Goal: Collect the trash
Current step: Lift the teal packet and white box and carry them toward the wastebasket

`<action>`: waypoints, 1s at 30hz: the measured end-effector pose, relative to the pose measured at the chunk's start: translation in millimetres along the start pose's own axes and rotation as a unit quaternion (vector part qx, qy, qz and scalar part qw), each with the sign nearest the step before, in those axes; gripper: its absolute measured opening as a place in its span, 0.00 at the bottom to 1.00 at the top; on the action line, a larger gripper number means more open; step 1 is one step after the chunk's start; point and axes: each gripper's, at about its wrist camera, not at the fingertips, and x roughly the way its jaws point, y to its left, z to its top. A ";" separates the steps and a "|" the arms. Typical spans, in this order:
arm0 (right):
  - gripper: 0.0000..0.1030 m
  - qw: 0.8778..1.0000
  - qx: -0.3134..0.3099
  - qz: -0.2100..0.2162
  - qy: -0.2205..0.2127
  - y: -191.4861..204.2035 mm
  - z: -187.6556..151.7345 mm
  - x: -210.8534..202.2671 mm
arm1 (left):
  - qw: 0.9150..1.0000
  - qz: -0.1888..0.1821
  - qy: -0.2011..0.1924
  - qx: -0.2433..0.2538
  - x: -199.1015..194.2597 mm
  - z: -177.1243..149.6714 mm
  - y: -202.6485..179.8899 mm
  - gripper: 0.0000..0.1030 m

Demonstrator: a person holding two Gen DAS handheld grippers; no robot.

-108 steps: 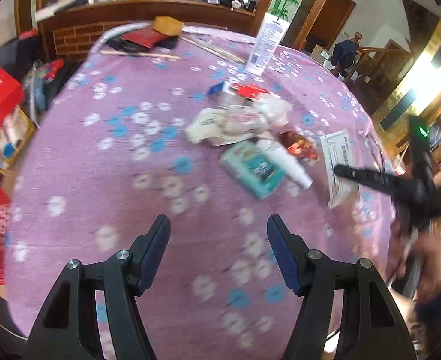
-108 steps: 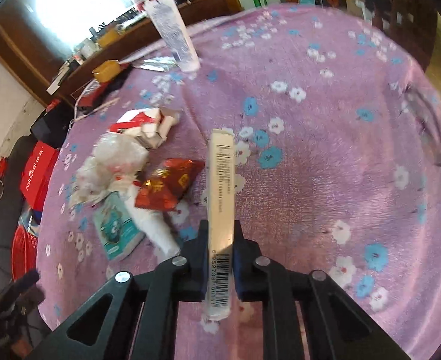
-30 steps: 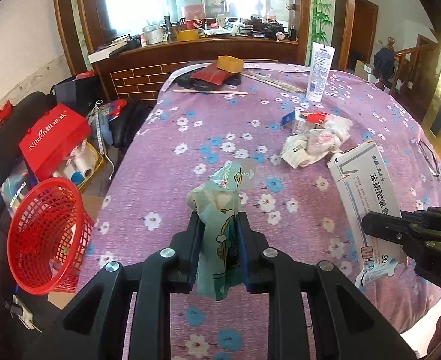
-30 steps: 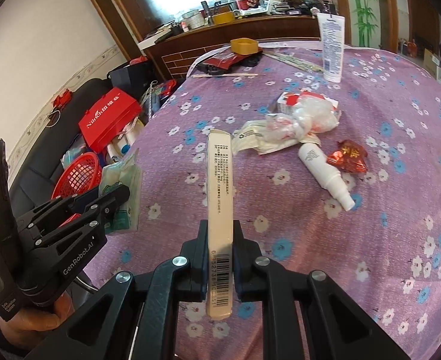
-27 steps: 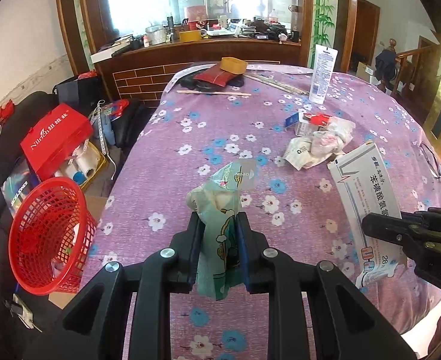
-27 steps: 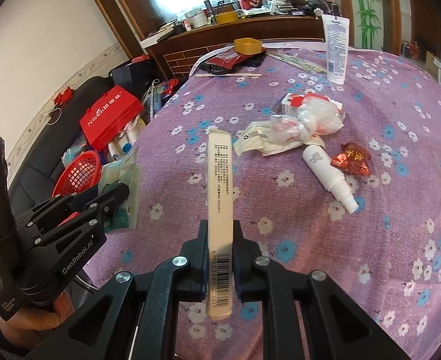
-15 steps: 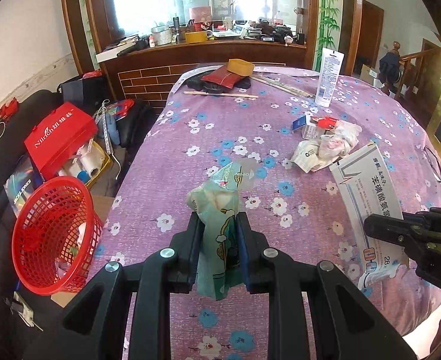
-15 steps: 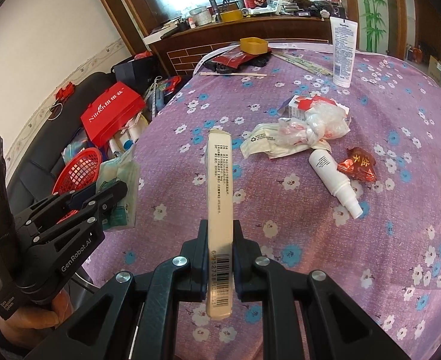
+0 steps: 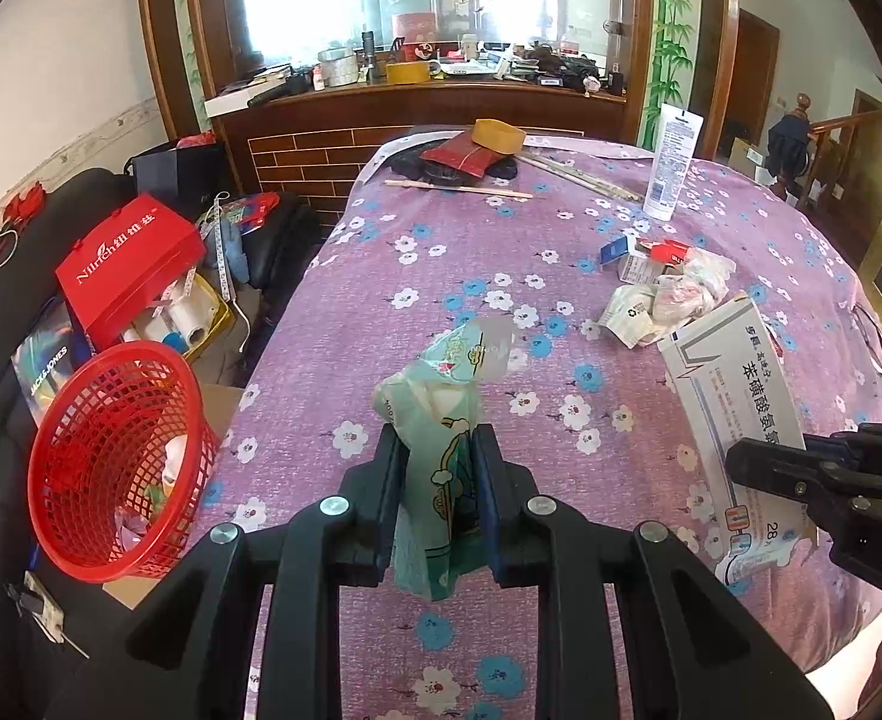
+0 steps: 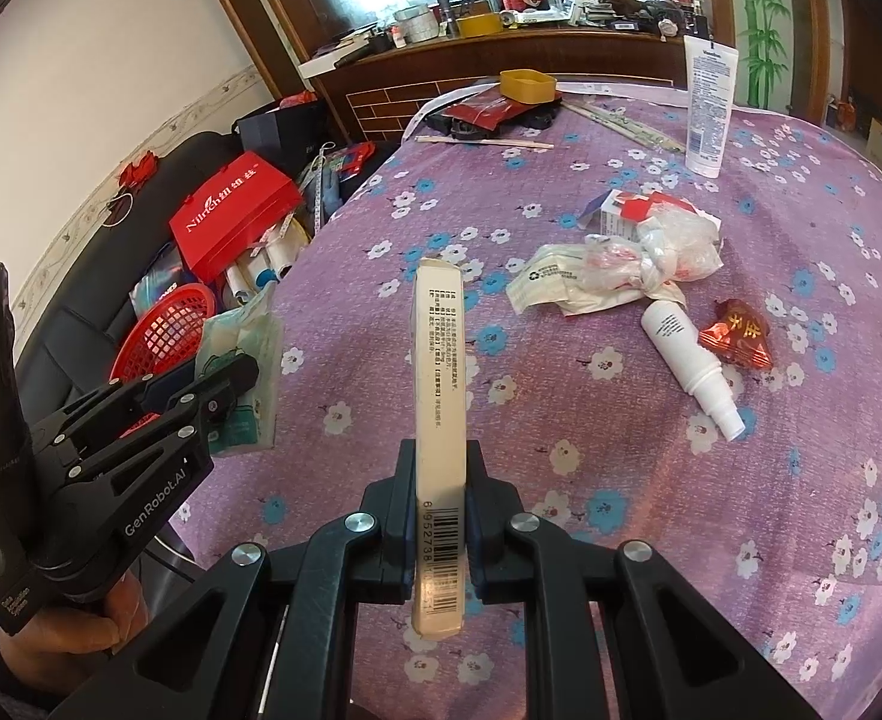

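A round table under a purple flowered cloth point(image 9: 441, 252) fills the room's middle; it is the landmark. Left of it, on the floor, a red mesh basket point(image 9: 111, 450) stands tilted below a red box point(image 9: 123, 264). Over the table's near edge the left gripper point(image 9: 438, 468) pinches a green tissue packet point(image 9: 441, 420). To its right the right gripper point(image 10: 438, 480) clamps a flat medicine box point(image 10: 438, 384). Farther right on the cloth lie crumpled wrappers point(image 10: 621, 270), a white bottle point(image 10: 690, 357) and a red foil packet point(image 10: 741, 339).
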 end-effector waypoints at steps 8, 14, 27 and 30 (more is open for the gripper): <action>0.14 1.000 -0.008 0.005 0.005 9.2 0.4 4.8 | 1.000 0.005 0.001 -0.013 -1.9 -4.3 12.3 0.21; 0.14 1.000 -0.016 0.009 0.009 17.9 0.4 9.2 | 1.000 0.011 0.002 -0.024 -3.7 -8.2 24.6 0.21; 0.14 0.999 -0.035 0.016 0.018 41.8 2.9 20.1 | 0.998 0.021 -0.007 -0.052 -12.3 -13.6 57.6 0.21; 0.14 0.999 -0.040 0.017 0.019 47.0 4.3 22.1 | 0.998 0.023 -0.008 -0.061 -13.6 -13.7 67.6 0.22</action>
